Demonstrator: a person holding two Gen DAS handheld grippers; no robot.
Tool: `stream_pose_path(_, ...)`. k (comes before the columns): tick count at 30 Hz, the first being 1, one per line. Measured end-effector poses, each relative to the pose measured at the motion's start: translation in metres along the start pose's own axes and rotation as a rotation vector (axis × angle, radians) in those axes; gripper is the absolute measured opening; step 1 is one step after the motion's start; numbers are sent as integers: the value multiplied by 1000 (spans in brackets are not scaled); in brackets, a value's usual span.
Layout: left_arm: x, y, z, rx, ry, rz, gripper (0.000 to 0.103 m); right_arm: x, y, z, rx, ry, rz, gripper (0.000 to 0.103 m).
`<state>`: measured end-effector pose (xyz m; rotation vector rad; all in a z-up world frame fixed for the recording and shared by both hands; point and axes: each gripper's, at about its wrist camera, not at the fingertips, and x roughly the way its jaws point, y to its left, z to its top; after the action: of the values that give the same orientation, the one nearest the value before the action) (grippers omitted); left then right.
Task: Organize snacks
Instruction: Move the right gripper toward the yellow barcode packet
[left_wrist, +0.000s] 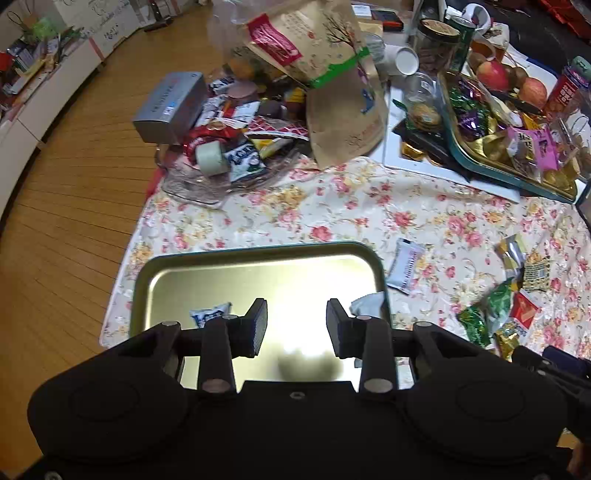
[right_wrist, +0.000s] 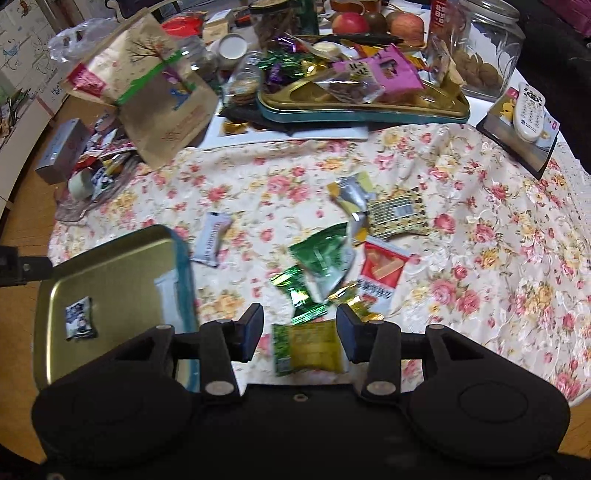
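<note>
A gold metal tray (left_wrist: 258, 273) lies at the near left of the floral cloth. My left gripper (left_wrist: 297, 325) hangs open above it with nothing between its fingers. In the tray are a blue-and-white packet (left_wrist: 208, 315) and a pale packet (left_wrist: 369, 301) by its right rim. My right gripper (right_wrist: 300, 328) is open over the cloth just right of the tray (right_wrist: 110, 273). A green-and-yellow snack packet (right_wrist: 308, 349) lies flat between its fingers, and the pads do not press it. Beyond it lie loose green packets (right_wrist: 325, 254), a red one (right_wrist: 382, 269), a yellow-and-black one (right_wrist: 399, 214) and a white bar (right_wrist: 212, 240).
A brown paper bag (right_wrist: 155, 92) and a pile of sweets with a silver box (left_wrist: 170, 107) crowd the far left. A teal-rimmed tray (right_wrist: 362, 110) heaped with snacks, a glass jar (right_wrist: 484, 48) and a remote (right_wrist: 530, 110) stand behind. Wooden floor lies past the table's left edge.
</note>
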<state>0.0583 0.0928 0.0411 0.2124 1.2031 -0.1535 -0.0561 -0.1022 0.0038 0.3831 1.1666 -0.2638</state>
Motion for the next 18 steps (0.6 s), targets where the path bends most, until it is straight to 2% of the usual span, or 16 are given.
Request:
stream_pose_path(2,5,-5,-1,1,14,-22,44,8,-15,2,17,7,-1,45)
stream_pose_path(4,8,-9,-2,-5,19,-34,44,11,-23,8,58,41,-49,45)
stream_pose_path(8,8,-22,-9,4,-19,8,44,-7,-33,13,19,-3,0,45)
stream_pose_path(11,11,-33,-16,4,2,32,44,-26,-38,15,16,-65,4,46)
stream_pose_path(15,10,-51,-20,1,55,14,43,-41,-46,21,48,-92,57,46)
stream_pose_path(18,1,-67,-20,30,40,-6,43,-49,-56,21,97,-101,84,46)
